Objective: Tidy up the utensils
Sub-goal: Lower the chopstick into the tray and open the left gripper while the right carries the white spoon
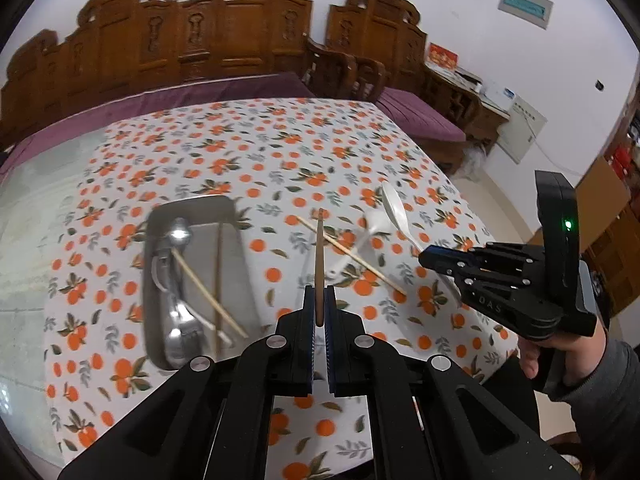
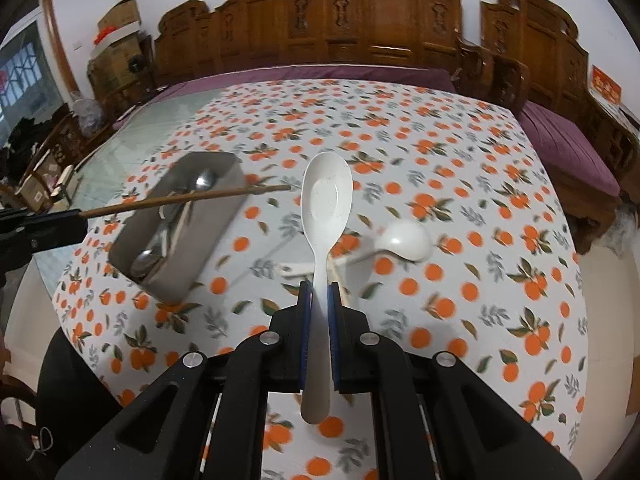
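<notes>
The left gripper [image 1: 319, 312] is closed on a brown chopstick [image 1: 319, 264], which stands out forward from the jaws above the table, and the right gripper [image 2: 319, 308] is closed on the handle of a white spoon [image 2: 326, 200], with its bowl forward and the end of the handle behind the pads. Both things are in the air over the tablecloth [image 1: 280, 152]. The grey tray [image 1: 158, 240] lies to the left and already holds metal spoons and pale chopsticks. On the cloth between the tray and the right gripper lie one more pale chopstick [image 1: 352, 256] and a second white spoon [image 2: 404, 240], touching each other. I judge the chopstick as very light, stiff and thin, so it can turn easily between the pads; a hold nearer to its middle would keep it more steady. The white spoon looks like plastic or ceramic, I cannot tell which; its surface seems smooth and maybe slippery, and if it is ceramic it can break when dropped. The narrow handle is the good place to hold it, not the wide bowl.
</notes>
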